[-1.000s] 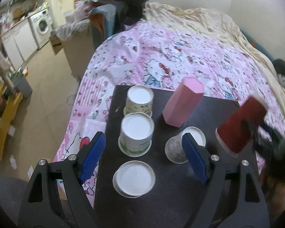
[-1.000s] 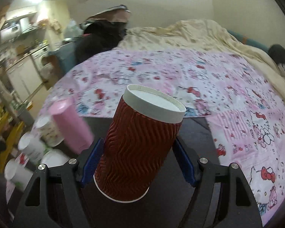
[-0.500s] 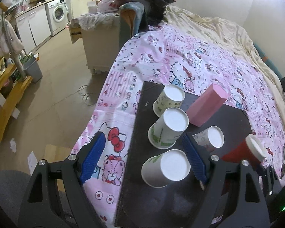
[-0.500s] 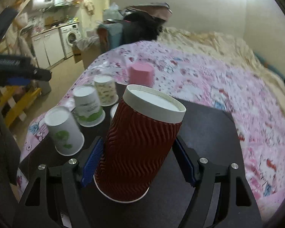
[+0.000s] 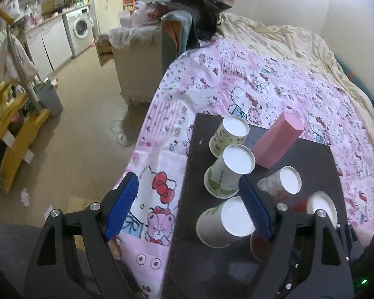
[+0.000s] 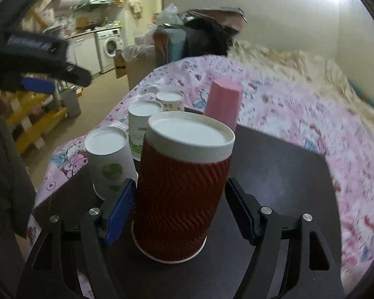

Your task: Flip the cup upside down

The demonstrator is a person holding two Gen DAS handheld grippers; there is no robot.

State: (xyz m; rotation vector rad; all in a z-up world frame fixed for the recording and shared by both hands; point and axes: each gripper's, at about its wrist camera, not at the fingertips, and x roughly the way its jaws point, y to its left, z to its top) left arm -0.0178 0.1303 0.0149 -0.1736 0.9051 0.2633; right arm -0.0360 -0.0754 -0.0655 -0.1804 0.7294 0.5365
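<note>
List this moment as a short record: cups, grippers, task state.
red cup: upside down on the board, base up
right gripper: jaws just opening, red cup between them, one pad visibly clear of it
left gripper: open, empty
other cups: four white cups and a pink cup, all base up on the board
task: flip looks done; release seems under way
</note>
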